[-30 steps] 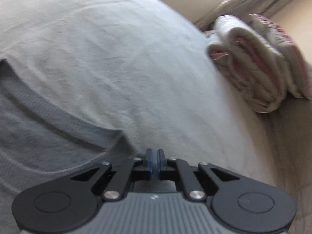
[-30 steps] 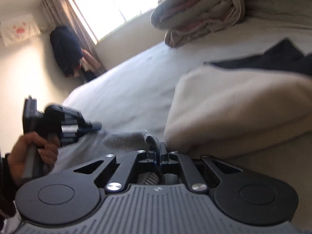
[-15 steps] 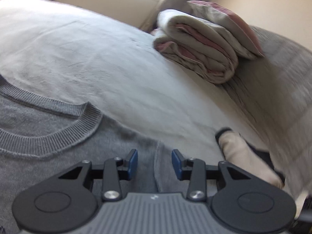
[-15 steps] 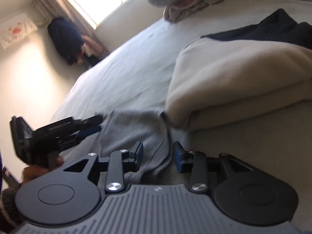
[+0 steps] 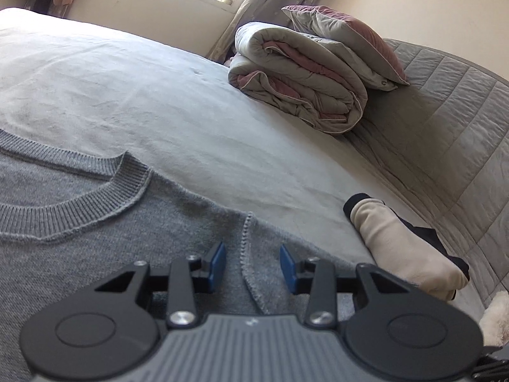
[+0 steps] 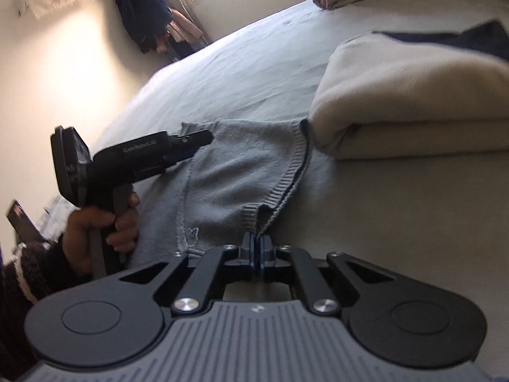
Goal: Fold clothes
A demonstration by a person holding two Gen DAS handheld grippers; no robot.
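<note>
We pinch the ribbed cuff of the grey sweater (image 6: 241, 172) in our right gripper (image 6: 257, 248), its jaws just closed; our left gripper (image 5: 253, 265) hovers spread above the shoulder seam. Sweater lies on the bed (image 5: 159, 95); folding barely begun.

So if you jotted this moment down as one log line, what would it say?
step: sleeve fold | left claw: open over grey sweater | right claw: just closed on sweater's ribbed edge | surface: bed

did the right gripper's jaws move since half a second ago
Yes: the right gripper has just closed, now shut on the grey sweater hem beside the cream fold.
</note>
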